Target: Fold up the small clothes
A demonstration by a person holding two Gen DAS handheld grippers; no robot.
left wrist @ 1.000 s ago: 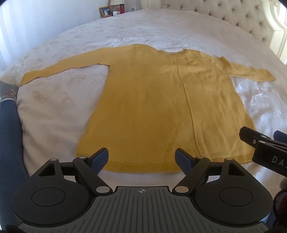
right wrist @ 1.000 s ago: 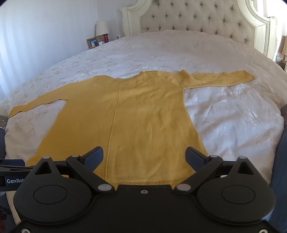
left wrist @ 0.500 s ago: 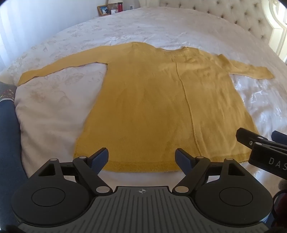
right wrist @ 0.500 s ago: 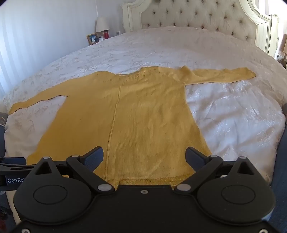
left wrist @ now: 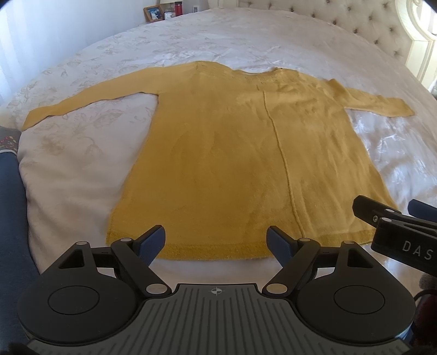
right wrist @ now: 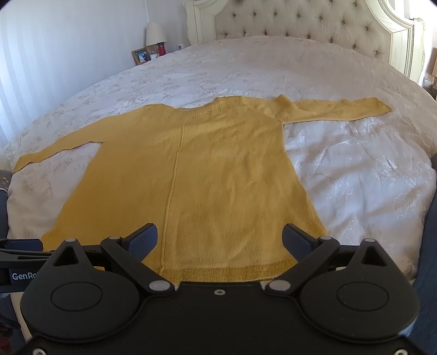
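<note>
From the foot of the bed, going left to right: a dark sleeve or trouser leg (left wrist: 11, 207) of the person edges the left side, then the white floral bedspread (left wrist: 68, 163), and on it the mustard-yellow knit sweater (left wrist: 232, 163), laid flat with its hem toward the grippers and its neckline toward the tufted headboard (right wrist: 300, 24). Its left sleeve (left wrist: 90, 102) runs out toward the bed's left edge; a raised seam (left wrist: 281, 158) runs down the body; its right sleeve (right wrist: 336, 109) stretches out to the right. A framed photo (right wrist: 140, 55), a red cup and a lamp (right wrist: 155, 34) stand on the nightstand beyond.

The left gripper (left wrist: 215, 240) hangs just above the hem with its jaws apart, nothing between them. The right gripper (right wrist: 220, 240) hangs over the hem's right half, jaws also standing wide and empty.

I'd say no fold is made yet; this looks like the lining-up before the first grasp. The next move likely calls for each gripper to come down on a sleeve or a hem corner, pinch only the knit and not the bedspread, and carry it across.

Compared with a second ago, the sweater lies the same; both views sit a touch differently on it, and both sets of jaws are as wide as they were.
</note>
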